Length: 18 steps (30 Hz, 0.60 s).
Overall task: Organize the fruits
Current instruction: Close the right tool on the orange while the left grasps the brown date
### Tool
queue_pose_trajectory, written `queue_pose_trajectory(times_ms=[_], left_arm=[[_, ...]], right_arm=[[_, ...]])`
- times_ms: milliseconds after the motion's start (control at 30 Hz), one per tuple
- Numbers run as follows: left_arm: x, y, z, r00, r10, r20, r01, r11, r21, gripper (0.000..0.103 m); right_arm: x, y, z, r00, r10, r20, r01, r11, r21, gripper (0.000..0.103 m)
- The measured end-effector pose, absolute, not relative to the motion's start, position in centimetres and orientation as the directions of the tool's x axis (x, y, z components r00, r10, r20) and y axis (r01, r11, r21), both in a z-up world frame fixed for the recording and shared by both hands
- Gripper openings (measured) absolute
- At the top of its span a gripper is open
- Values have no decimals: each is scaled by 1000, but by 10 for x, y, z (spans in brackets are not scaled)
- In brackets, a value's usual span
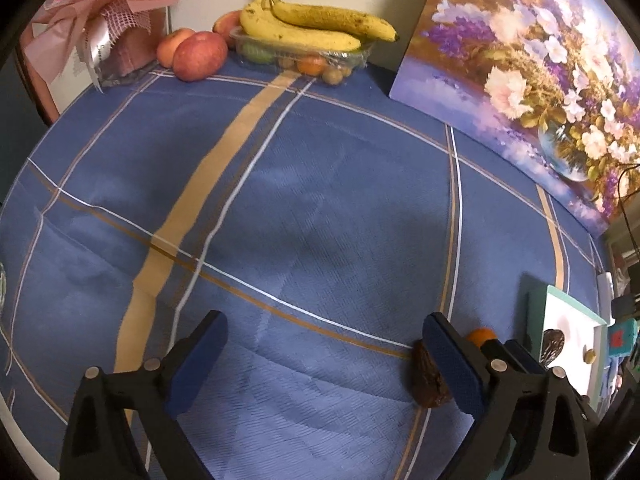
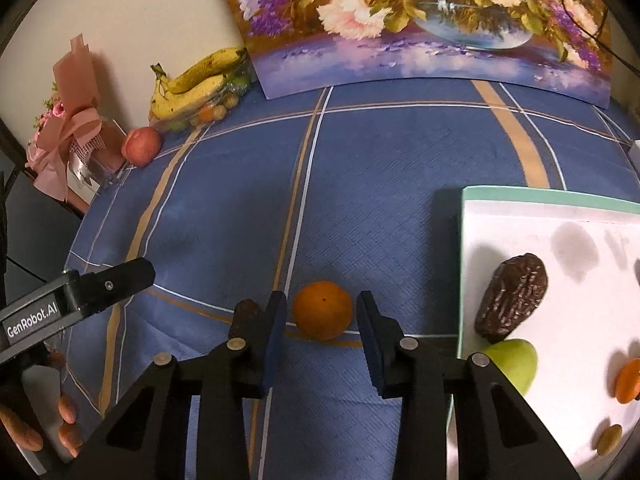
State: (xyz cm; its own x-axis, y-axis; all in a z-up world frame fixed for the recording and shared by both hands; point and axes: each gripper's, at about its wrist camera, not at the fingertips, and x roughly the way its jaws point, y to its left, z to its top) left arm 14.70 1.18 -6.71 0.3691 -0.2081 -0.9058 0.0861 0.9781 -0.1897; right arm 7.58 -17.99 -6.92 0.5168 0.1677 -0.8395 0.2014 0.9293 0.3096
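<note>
Part done: a date (image 2: 512, 296), a green fruit (image 2: 516, 362) and small pieces already lay in the white tray (image 2: 520, 220) at right, while the right gripper (image 2: 322, 334) had its fingers narrowed around, not visibly touching, the orange (image 2: 322, 310) on the table (image 2: 360, 180), the left gripper (image 1: 324, 364) gaped wide and empty beside another date (image 1: 428, 380), and bananas (image 1: 316, 26) and apples (image 1: 200, 56) waited far left

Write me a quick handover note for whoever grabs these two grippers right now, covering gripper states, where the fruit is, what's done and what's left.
Right gripper: jaws either side of the orange on the cloth, pads not yet touching it.
Left gripper: wide open, empty; a loose date lies by its right finger.
Tray: holds a date, a green fruit and small pieces.
At the back: bananas on a clear box, apples beside it.
Left: grip the orange and move it to the tray, probably the loose date too.
</note>
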Motion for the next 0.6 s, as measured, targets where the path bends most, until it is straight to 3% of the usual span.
queue_pose_trajectory(times_ms=[600], left_arm=[[144, -4, -74, 314, -253, -915, 112, 967, -229, 95]], right_arm=[[77, -186, -71, 513, 173, -841, 227, 917, 327, 36]])
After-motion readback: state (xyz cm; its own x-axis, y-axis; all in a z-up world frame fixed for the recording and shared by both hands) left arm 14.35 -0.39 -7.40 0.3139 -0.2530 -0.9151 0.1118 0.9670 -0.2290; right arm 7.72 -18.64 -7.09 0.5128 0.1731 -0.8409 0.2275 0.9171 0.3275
